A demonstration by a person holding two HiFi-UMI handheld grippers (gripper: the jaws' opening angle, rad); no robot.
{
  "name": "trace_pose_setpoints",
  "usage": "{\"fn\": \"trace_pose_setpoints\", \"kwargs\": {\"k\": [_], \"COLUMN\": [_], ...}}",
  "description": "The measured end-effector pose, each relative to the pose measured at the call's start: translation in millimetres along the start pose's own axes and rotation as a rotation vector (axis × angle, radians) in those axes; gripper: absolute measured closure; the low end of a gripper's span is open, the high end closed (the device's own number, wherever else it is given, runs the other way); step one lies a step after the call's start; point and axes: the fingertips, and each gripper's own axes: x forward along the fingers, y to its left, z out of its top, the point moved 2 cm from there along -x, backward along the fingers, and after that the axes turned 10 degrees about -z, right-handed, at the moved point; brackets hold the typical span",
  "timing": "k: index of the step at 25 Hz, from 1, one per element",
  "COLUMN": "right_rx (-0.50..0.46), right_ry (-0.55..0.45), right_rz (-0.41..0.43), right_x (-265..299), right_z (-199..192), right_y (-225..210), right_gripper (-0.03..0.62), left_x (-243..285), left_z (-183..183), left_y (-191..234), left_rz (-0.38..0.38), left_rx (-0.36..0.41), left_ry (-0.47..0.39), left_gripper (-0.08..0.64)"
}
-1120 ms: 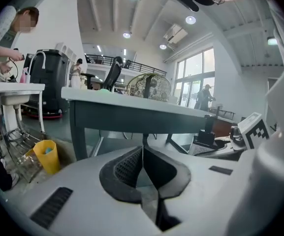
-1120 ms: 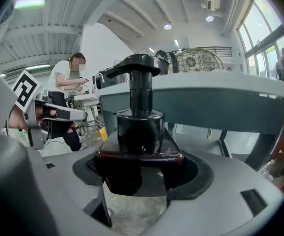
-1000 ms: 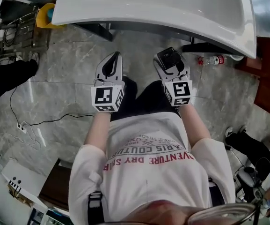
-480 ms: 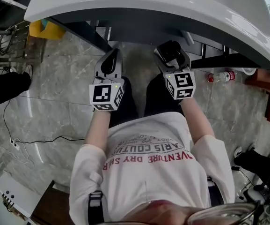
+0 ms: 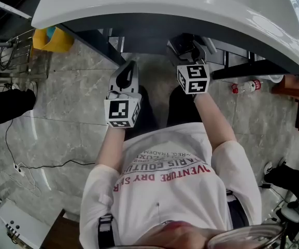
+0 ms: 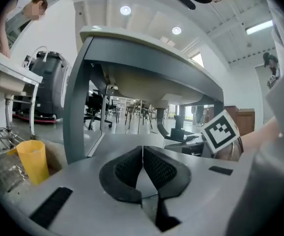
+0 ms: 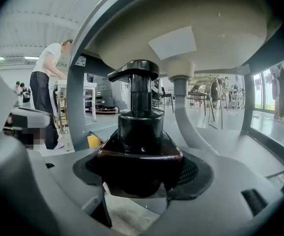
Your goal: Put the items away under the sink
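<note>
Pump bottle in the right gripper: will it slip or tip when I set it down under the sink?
The pump bottle looks rigid and glossy, so probably slippery; the right gripper clamps its body. Its tall pump head likely makes it top-heavy, apt to tip.

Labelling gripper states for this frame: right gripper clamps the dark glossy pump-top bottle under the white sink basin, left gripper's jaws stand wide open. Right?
Not quite. The left gripper is not open: the left gripper view shows its jaws closed together with nothing between them. The rest holds: the right gripper clamps the dark glossy pump-top bottle under the white sink basin.
</note>
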Motion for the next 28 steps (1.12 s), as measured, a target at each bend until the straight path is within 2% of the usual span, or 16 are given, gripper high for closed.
{"fn": "trace_pose_setpoints", "kwargs": {"k": [10, 16, 28], "right_rx": [0.004, 0.019, 0.077], "right_ry": [0.019, 0.005, -0.009], "right_rz": [-0.086, -0.136, -0.353], "right_x": [51, 64, 87], "right_z": [9, 10, 16], "right_y": [-3, 0, -14], "right_gripper": [0.222, 0.222, 0.221], "left_x": [-5, -12, -8], "left_z": [-3, -6, -22], "left_y": [12, 24, 29], "left_rz": [-0.006, 0.010, 0.007], "left_rx": [-0.009, -0.008, -0.034], "left_ry": [0.002, 0.004, 0.030], "left_gripper": [0.532, 0.532, 0.532]}}
